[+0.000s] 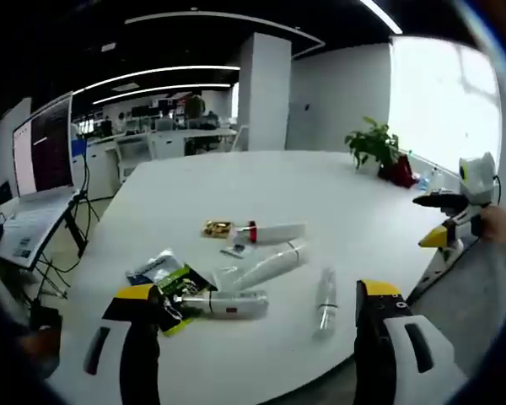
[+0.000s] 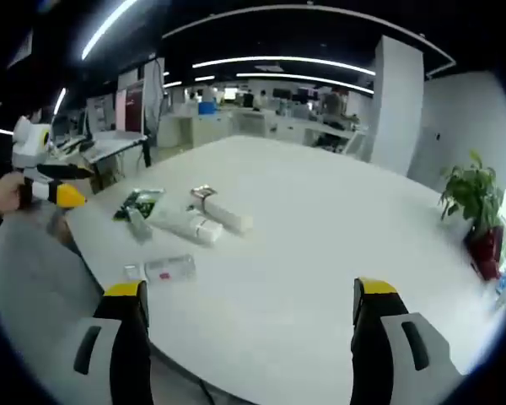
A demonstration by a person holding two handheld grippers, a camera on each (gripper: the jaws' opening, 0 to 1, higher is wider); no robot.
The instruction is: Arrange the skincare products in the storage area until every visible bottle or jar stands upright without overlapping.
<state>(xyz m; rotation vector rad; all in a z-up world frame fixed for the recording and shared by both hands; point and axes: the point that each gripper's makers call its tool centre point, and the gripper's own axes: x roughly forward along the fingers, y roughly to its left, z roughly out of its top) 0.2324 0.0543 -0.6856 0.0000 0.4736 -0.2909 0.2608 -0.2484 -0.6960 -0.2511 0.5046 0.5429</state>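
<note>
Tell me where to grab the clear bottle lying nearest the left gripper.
Probably mid-body, jaws across its narrow width. The clear bottle lies flat on the white table, apart from the other tubes, so come down from above with the open left gripper.

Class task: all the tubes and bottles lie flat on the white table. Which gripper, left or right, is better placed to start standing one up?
Probably left. The open left gripper looks straight at the lying tubes; the right gripper sees them off to one side.

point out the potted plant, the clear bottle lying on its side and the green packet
potted plant (image 1: pixel 374 143), left gripper view, on its leaves
clear bottle (image 1: pixel 325 300), left gripper view, on its body
green packet (image 1: pixel 179 281), left gripper view, on its printed face
</note>
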